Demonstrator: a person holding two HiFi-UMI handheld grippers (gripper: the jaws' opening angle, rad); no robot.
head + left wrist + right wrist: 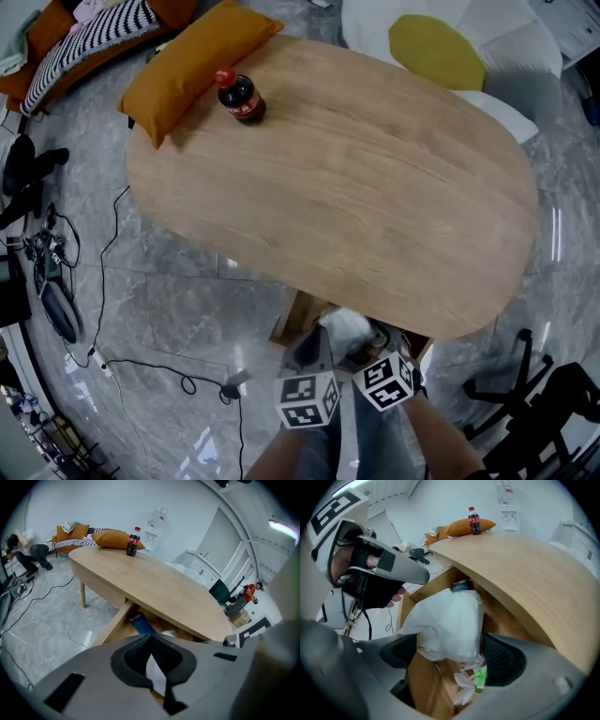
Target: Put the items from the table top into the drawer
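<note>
Grey marble floor (169,309) spread under an oval wooden table (375,187), where a cola bottle (240,97) stood upright just beside an orange pillow (187,66) at the far end. Below the table's near edge the drawer (110,627) was pulled out, holding a blue item (142,625) and a white plastic bag (450,620) with pale flowers (471,681) at its mouth. The right gripper (450,656) had its jaws wide around the bag without pinching it, while the left gripper (151,637) hung above the drawer, jaws together at the tips and empty.
</note>
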